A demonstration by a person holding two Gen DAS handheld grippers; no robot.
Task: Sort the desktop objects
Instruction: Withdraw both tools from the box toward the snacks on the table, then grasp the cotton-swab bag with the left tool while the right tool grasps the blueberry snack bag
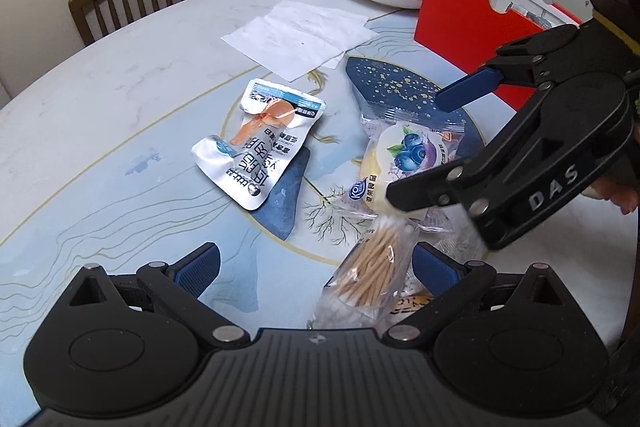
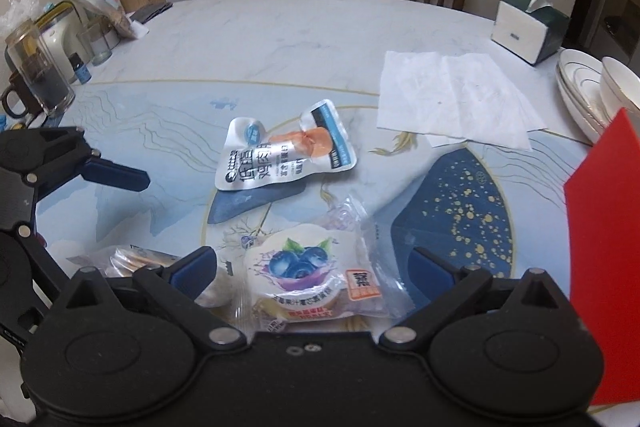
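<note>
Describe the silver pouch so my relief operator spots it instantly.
On the round table, find the white napkins near the tissue box. Just in front of them lies the silver pouch, crumpled foil with an orange picture; the neighbouring blueberry snack is in clear wrap.

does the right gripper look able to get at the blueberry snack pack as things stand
Probably yes. The right gripper has its jaws open on either side of the blueberry snack pack, and nothing lies on top of it. The cotton swab bag sits close beside it, by the left gripper.
</note>
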